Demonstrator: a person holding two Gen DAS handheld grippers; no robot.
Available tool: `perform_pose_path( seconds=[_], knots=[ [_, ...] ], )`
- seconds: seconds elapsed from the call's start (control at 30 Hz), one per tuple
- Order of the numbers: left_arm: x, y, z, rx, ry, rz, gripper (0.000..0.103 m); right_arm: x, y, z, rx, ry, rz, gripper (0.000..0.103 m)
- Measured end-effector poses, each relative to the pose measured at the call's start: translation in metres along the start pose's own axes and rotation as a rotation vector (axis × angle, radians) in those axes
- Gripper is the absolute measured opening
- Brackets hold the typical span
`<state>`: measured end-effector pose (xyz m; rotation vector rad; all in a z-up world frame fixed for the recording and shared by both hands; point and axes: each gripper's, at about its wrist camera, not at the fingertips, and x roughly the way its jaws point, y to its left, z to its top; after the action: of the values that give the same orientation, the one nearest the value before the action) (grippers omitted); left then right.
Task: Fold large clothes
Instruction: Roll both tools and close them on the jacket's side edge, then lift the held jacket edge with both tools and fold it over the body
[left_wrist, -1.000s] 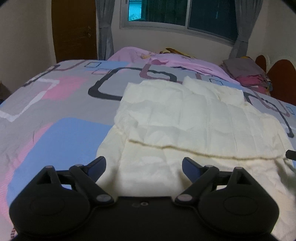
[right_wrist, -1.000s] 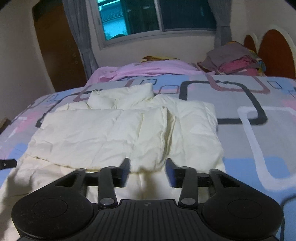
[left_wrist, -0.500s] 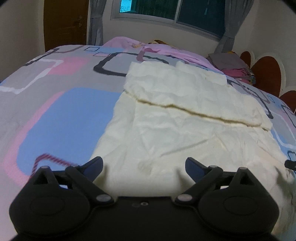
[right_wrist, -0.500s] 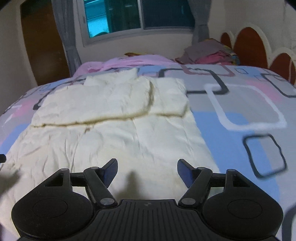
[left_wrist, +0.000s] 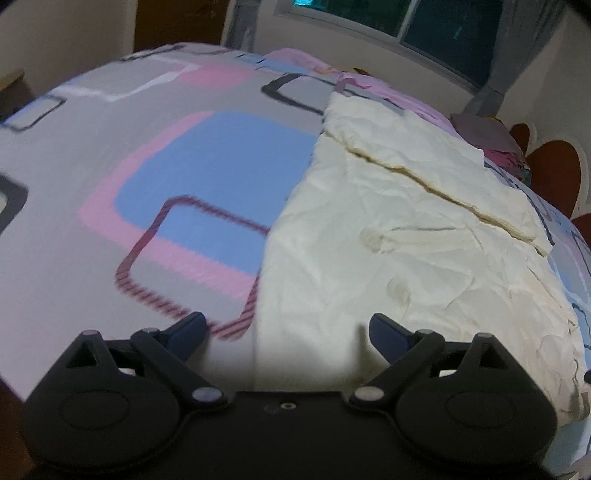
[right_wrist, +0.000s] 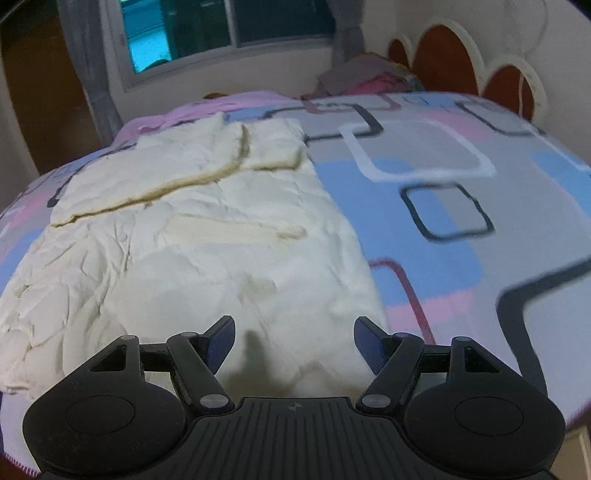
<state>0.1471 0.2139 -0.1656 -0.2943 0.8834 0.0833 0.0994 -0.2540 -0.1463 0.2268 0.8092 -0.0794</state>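
Patterned bed (left_wrist: 110, 192) underneath, cream garment (right_wrist: 207, 258) spread across it, far part already folded over. Left gripper (left_wrist: 286, 332) and right gripper (right_wrist: 294, 341), both spread and empty, hang over its near edge, probably the hem; next, pinch both corners.

bedspread (left_wrist: 207, 173): grey, blue and pink squares
pink sheet (right_wrist: 221, 107): far edge
clothes pile (right_wrist: 365, 75): far right
window (right_wrist: 229, 26): far wall
headboard (right_wrist: 447, 62): right

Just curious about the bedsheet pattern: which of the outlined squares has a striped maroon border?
The rounded square just ahead of the left gripper, beside the cream garment. Its outline is striped maroon; the others are solid dark grey or white.
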Motion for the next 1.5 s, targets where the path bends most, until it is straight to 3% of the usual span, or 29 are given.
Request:
perform_pose_path(
  seconds=[0.27,0.5,0.57,0.6,0.63,0.67,0.7,0.73,0.93,1.0,1.23,1.5],
  knots=[
    [0.005,0.016,-0.019,-0.072,0.068,-0.09,0.092,-0.003,-0.018,-0.023,0.08,0.051,-0.043,0.071],
    [0.012,0.011,-0.023,-0.059,0.059,-0.155,0.088,0.007,-0.038,-0.034,0.259,0.077,0.012,0.071],
    [0.013,0.011,-0.021,-0.063,0.056,-0.17,0.082,0.01,-0.042,-0.033,0.315,0.064,0.029,0.07],
    [0.014,0.011,-0.019,-0.066,0.056,-0.186,0.073,0.01,-0.043,-0.032,0.335,0.059,0.034,0.07],
    [0.016,0.01,-0.018,-0.065,0.057,-0.196,0.058,0.01,-0.044,-0.031,0.351,0.051,0.043,0.07],
    [0.018,0.009,-0.017,-0.065,0.063,-0.21,0.053,0.009,-0.044,-0.03,0.356,0.043,0.047,0.07],
    [0.019,0.009,-0.016,-0.066,0.073,-0.222,0.046,0.009,-0.044,-0.028,0.352,0.039,0.046,0.055],
    [0.02,0.008,-0.016,-0.064,0.079,-0.228,0.039,0.01,-0.043,-0.027,0.346,0.041,0.055,0.046],
    [0.021,0.001,-0.012,-0.04,0.096,-0.265,0.015,0.009,-0.036,-0.024,0.325,0.036,0.074,0.021],
    [0.019,0.001,-0.008,-0.05,0.097,-0.28,0.013,0.007,-0.033,-0.02,0.31,0.033,0.083,0.012],
    [0.007,-0.001,0.015,-0.09,0.075,-0.344,0.008,0.0,-0.03,0.002,0.308,0.014,0.131,0.01],
    [-0.003,-0.028,0.066,-0.087,-0.05,-0.377,0.007,-0.002,-0.015,0.06,0.267,-0.095,0.202,0.007]
  ],
)
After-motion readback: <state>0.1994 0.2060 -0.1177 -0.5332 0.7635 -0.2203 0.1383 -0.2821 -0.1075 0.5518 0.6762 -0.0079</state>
